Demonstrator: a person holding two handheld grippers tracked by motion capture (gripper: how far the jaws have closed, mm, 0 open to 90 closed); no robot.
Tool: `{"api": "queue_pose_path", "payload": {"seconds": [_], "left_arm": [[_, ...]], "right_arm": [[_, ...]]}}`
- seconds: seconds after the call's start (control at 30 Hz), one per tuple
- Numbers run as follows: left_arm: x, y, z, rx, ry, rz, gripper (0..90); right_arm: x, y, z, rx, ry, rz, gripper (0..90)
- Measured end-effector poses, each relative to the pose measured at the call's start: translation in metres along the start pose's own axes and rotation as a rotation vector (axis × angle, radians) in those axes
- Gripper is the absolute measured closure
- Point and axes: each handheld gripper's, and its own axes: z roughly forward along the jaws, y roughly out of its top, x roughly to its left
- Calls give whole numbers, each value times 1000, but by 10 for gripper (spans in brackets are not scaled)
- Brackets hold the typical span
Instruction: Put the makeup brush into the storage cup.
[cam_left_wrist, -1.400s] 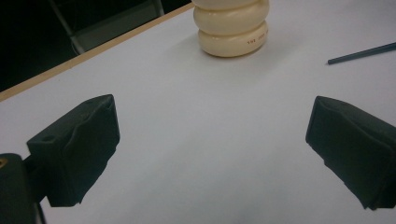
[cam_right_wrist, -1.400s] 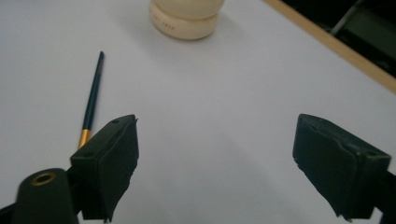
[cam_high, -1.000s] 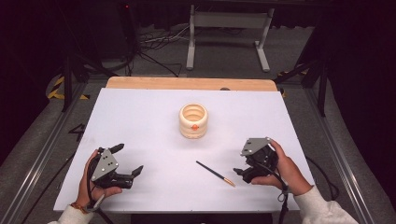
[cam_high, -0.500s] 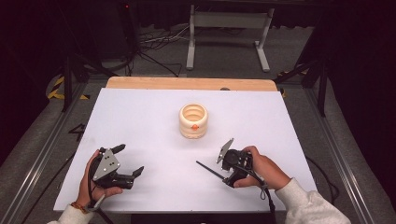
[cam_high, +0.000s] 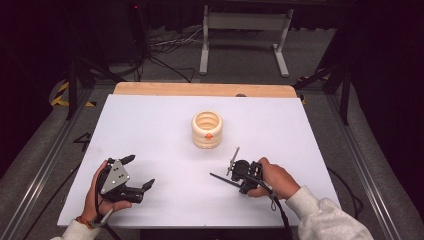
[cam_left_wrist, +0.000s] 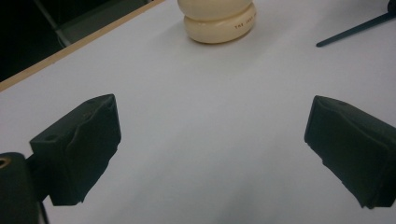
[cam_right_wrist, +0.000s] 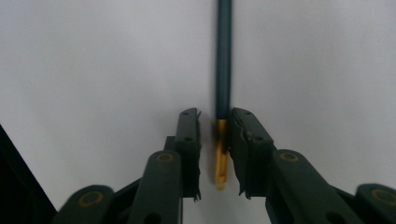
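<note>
The right hand-held gripper (cam_high: 235, 172) sits in the lower right of the high view, lying low over the white tabletop (cam_high: 160, 130) with its jaws pointing toward the left of the frame. The person's right hand (cam_high: 277, 179) wraps its body from behind, the grey sleeve (cam_high: 325, 220) running off toward the bottom right corner. Its jaws have just been closing, and a thin dark brush (cam_right_wrist: 223, 60) lies between them: in the right gripper view the two black jaws stand nearly together on either side of the stick's golden end, the right jaw against it, while a sliver of tabletop shows between the stick and the left jaw, so a firm clamp cannot be told. The dark shaft runs straight up that frame; in the high view it pokes out leftward from the jaws, flat on the tabletop.

The left hand-held gripper (cam_high: 139, 172) rests at the lower left of the high view, held in the person's left hand (cam_high: 100, 192), jaws spread wide with nothing between them and angled toward the right of the frame. In the left gripper view its two black pads stand far apart over bare tabletop.

A cream ribbed holder (cam_high: 207, 129) stands upright at the middle of the tabletop, well apart from both grippers, above and left of the brush.
</note>
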Motion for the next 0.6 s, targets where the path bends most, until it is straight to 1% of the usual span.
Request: {"api": "queue_pose_path", "payload": {"seconds": [0.03, 0.1, 0.13, 0.23, 0.27, 0.33, 0.37, 0.4, 0.43, 0.47, 0.5, 0.53, 0.57, 0.6], "left_arm": [[0, 0, 0, 2, 1, 3, 45], [-1, 0, 0, 3, -3, -2, 45], [-2, 0, 1, 6, -5, 1, 46], [-2, 1, 2, 8, -8, 4, 49], [-3, 1, 2, 10, -5, 15, 49], [-4, 1, 2, 11, -5, 19, 47], [-4, 2, 2, 13, 5, 32, 47], [-5, 3, 2, 0, 18, 40, 44], [-5, 3, 2, 0, 18, 40, 43], [-6, 4, 1, -6, 19, 50, 43], [-8, 5, 1, -13, 33, 73, 44], [-10, 6, 2, -9, 50, 94, 51], [-12, 7, 3, -5, 57, 107, 57], [-13, 9, 5, -3, 64, 121, 63]], "right_arm": [[0, 0, 0, 0, 0, 0, 781], [2, 3, 0, 14, 2, -11, 834], [1, 4, 0, 23, 5, -20, 845], [2, 6, 0, 34, 3, -19, 846], [2, 6, 0, 34, 3, -19, 846], [1, 6, 0, 35, 2, -28, 848], [1, 6, 0, 35, 2, -28, 848], [-1, 5, -2, 39, -9, -27, 849], [-1, 5, -2, 39, -9, -27, 849], [-3, 4, -3, 26, -3, -25, 849], [-6, 3, -5, 18, 0, -20, 849], [-7, 2, -7, 12, 1, -12, 849], [-10, 1, -9, 0, 2, -4, 849], [-13, 0, -14, -20, 18, 2, 849]]}}
